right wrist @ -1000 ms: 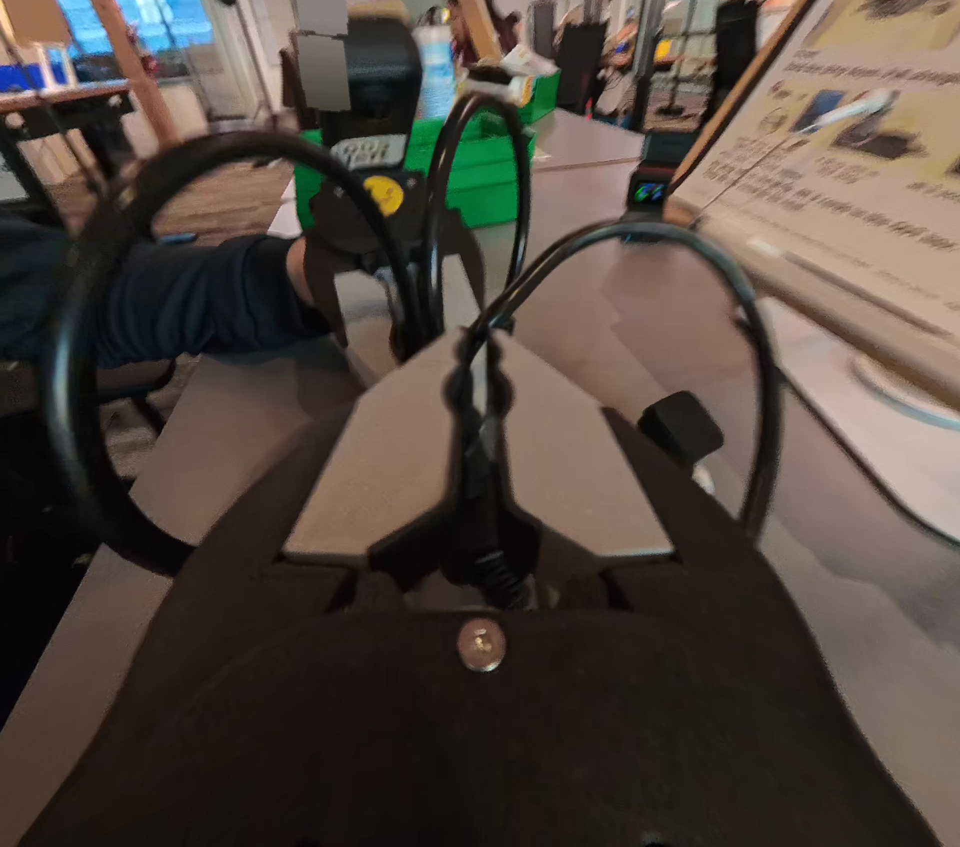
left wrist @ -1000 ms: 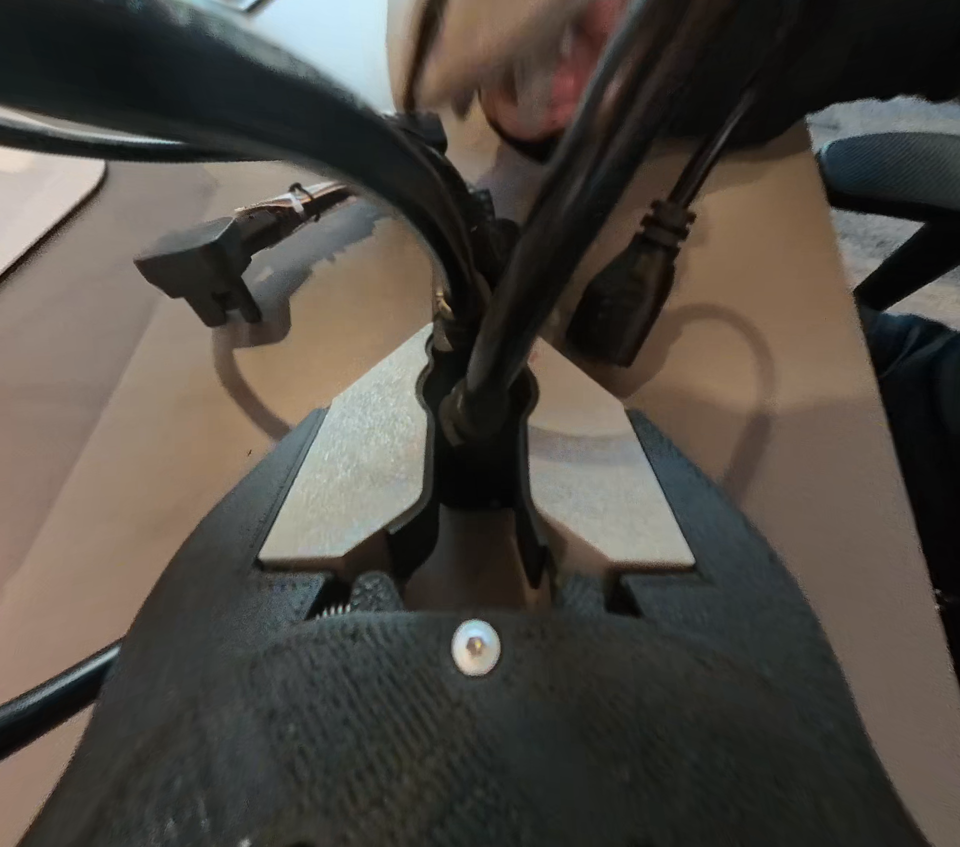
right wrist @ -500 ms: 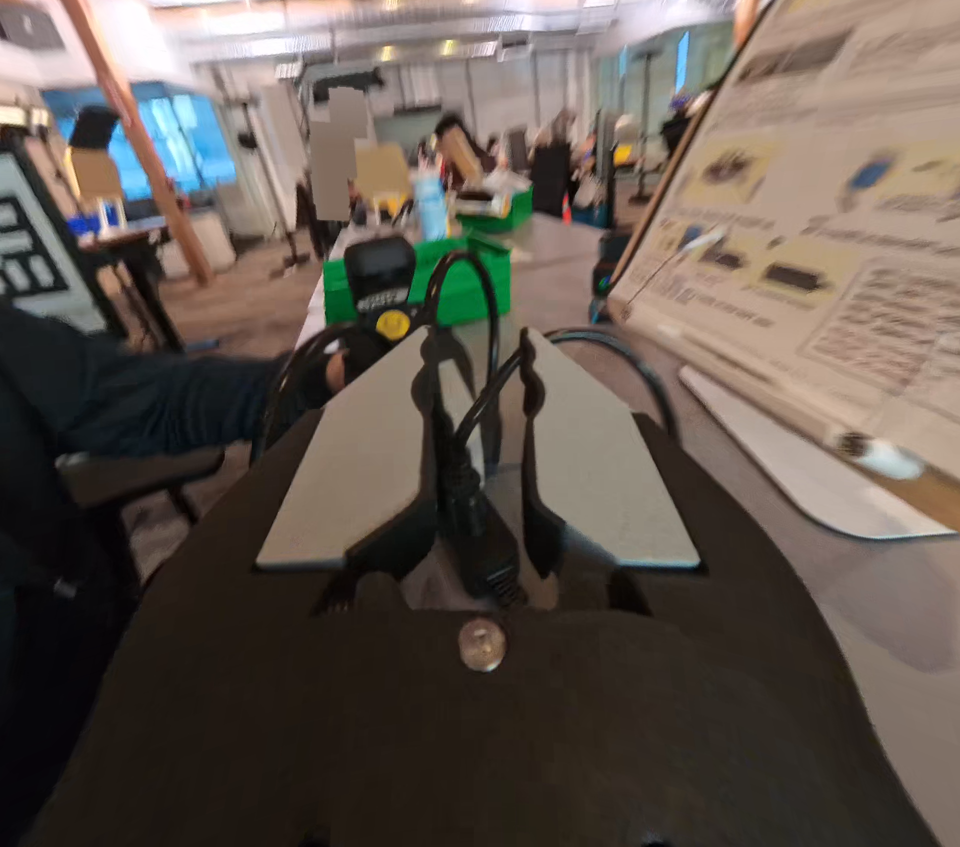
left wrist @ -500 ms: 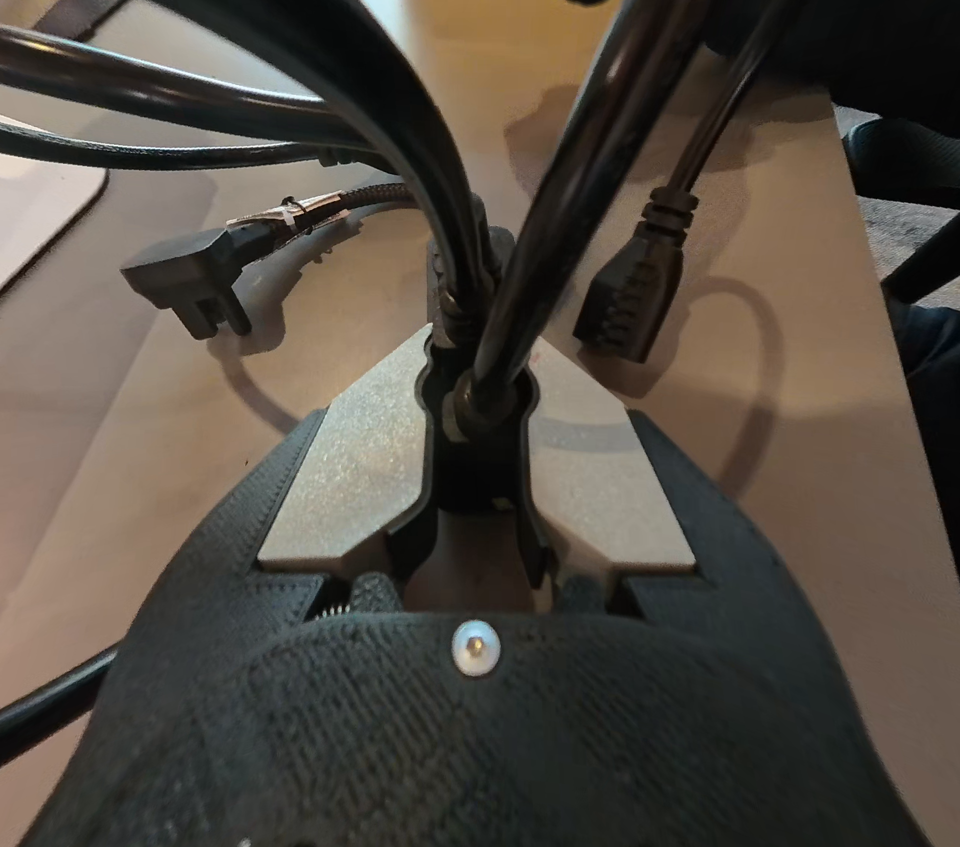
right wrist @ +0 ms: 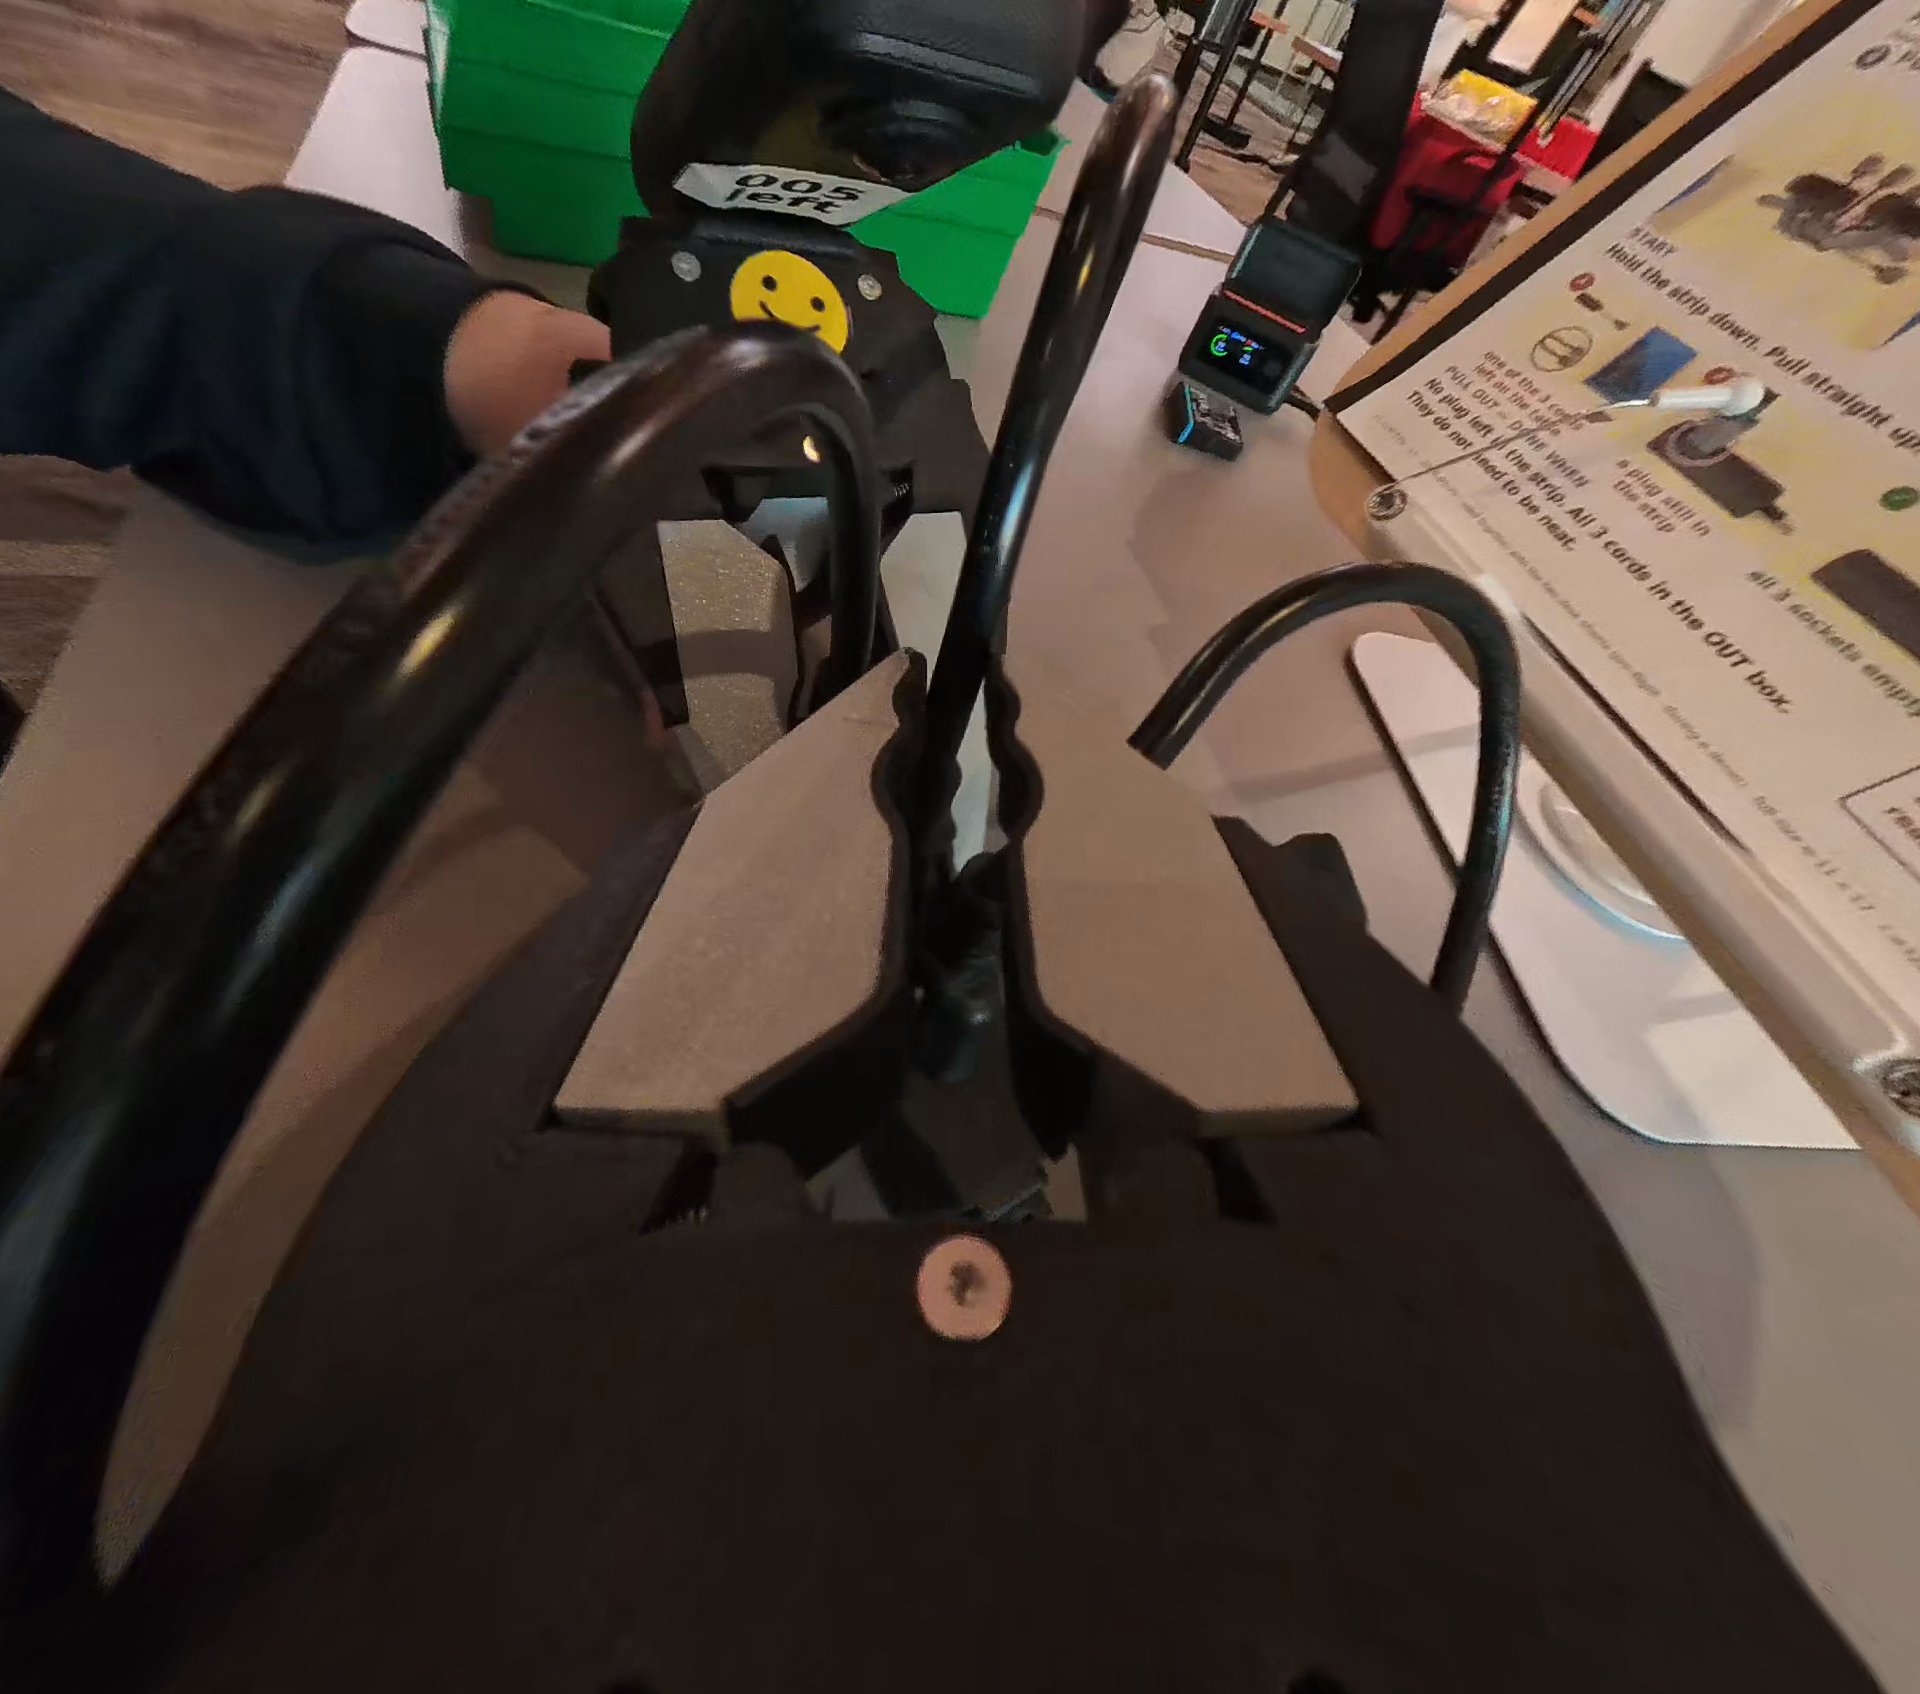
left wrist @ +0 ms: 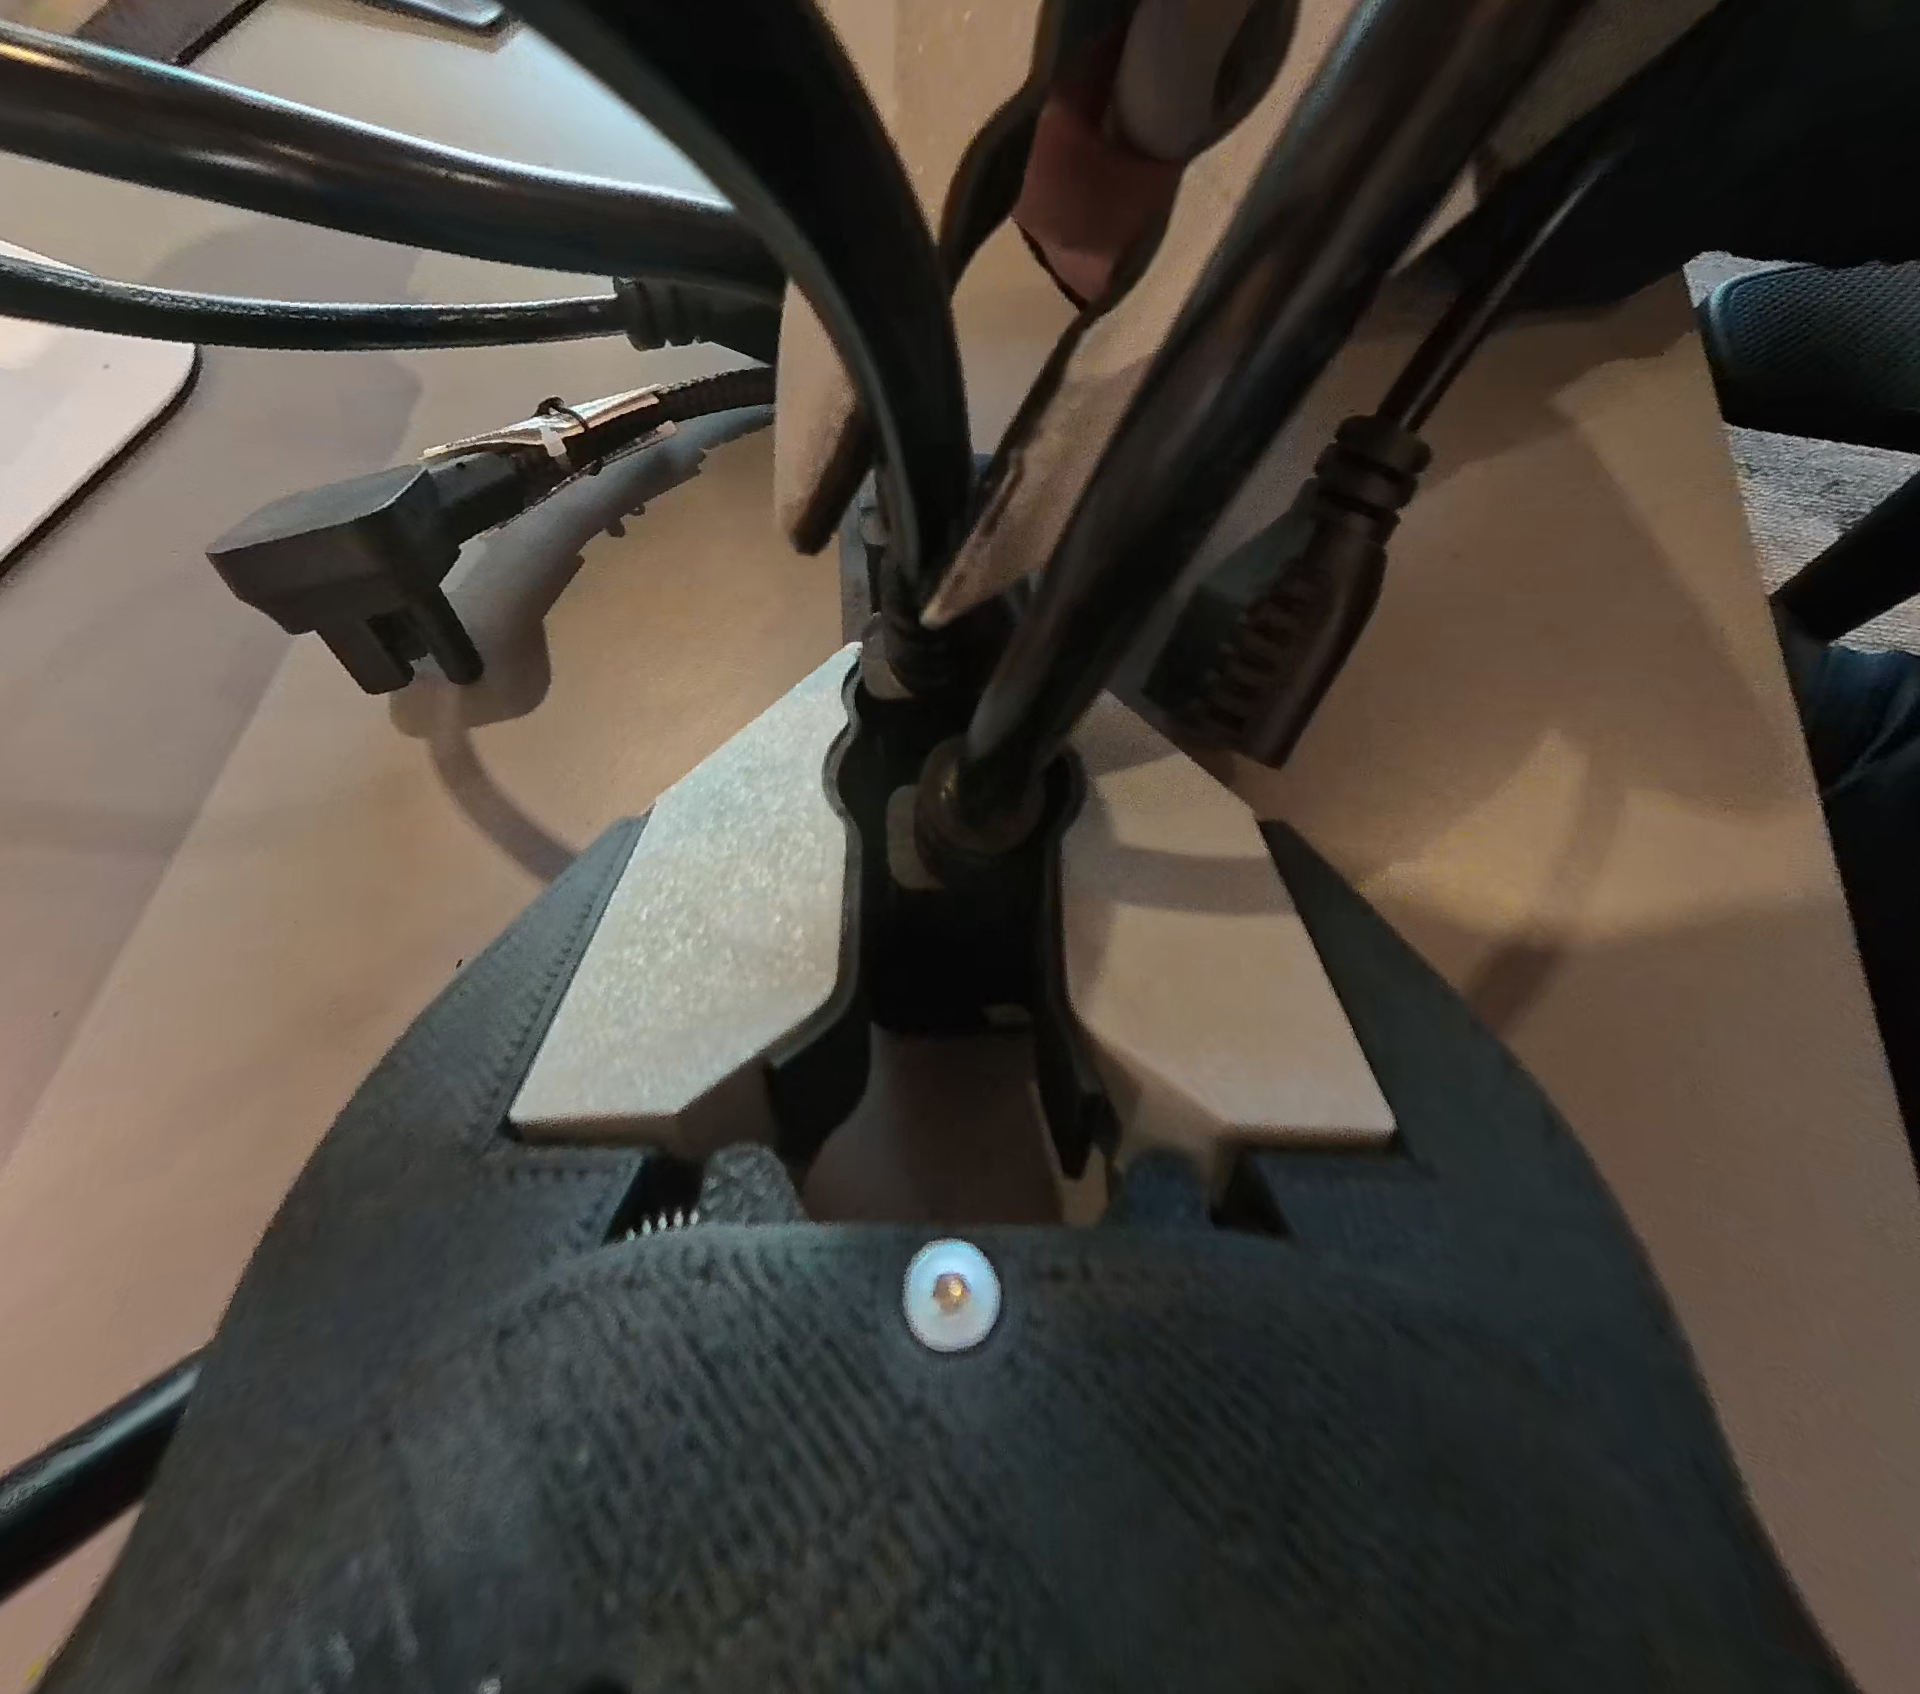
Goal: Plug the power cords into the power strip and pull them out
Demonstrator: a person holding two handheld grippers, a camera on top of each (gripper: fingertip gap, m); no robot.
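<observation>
My left gripper (left wrist: 951, 709) is shut on the black plug end of a power cord (left wrist: 977, 797), just above the tan table (left wrist: 312, 865). Thick black cords (left wrist: 727, 86) arch up from it. My right gripper (right wrist: 956, 709) faces the left gripper (right wrist: 800, 605) and is shut on a thin black cord (right wrist: 1039, 397) with its plug (right wrist: 961, 969) between the fingers. Its fingers (left wrist: 1049, 439) reach down to the left gripper's tips. A loose black plug (left wrist: 343, 564) lies on the table at the left. A black connector (left wrist: 1278, 636) lies at the right. I see no power strip.
A green bin (right wrist: 540, 86) stands behind the left gripper. An instruction board (right wrist: 1662, 501) leans at the right over a white mat (right wrist: 1558, 969). A small device with a screen (right wrist: 1262, 335) sits by the board. A chair (left wrist: 1818, 356) stands past the table's right edge.
My right gripper opened around its plug, then closed on it again, and came down close to the left gripper. Its fingers now show in the left wrist view. The left gripper kept its hold.
</observation>
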